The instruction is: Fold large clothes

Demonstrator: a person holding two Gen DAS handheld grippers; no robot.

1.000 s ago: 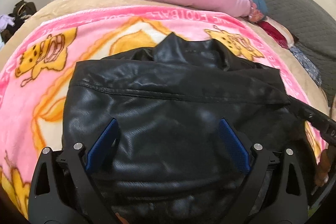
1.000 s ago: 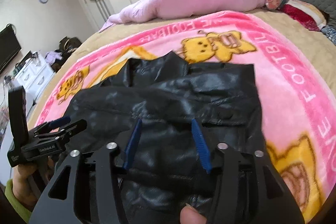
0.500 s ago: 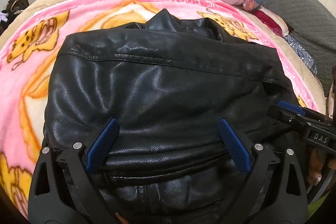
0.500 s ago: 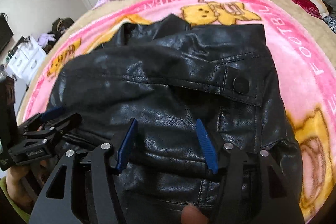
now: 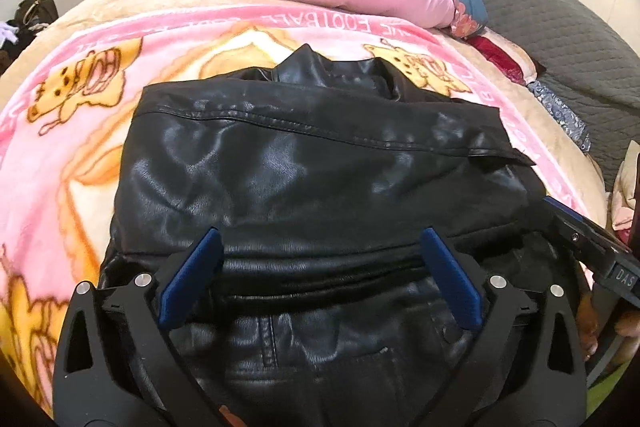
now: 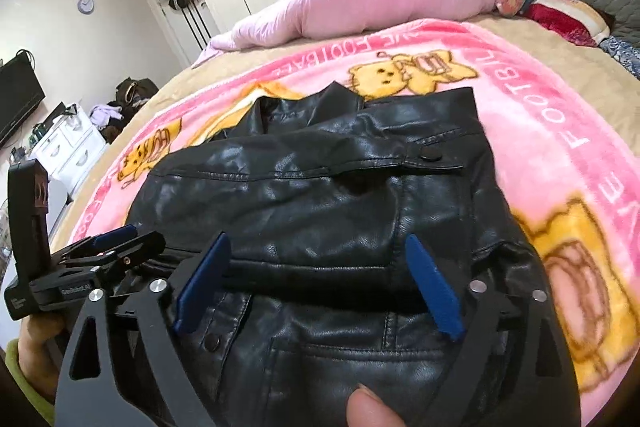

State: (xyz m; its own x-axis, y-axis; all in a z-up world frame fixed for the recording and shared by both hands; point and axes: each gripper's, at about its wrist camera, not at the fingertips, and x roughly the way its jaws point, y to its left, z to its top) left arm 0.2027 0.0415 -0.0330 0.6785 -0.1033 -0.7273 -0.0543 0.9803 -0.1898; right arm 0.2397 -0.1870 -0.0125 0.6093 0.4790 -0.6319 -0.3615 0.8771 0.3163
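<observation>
**Folded leather jacket may spring open or slide on the blanket**

The black leather jacket (image 5: 320,167) is laid on the pink blanket (image 5: 60,155) of the bed, directly ahead of both tools and partly under them, with its lower part turned up over the body. The left tool (image 5: 318,247) is held with its fingers wide apart, nothing between them; the right tool (image 6: 318,251) is likewise spread and grips nothing. From here, some risks are judged. The leather looks stiff and glossy, so the upper layer may lift back when no pressure is kept on it. If only one layer is pinched near the fold ahead of the tools, the stack may be pulled crooked. The collar (image 5: 308,67), at the far end, may be crumpled if a further fold is pushed too far forward.
</observation>
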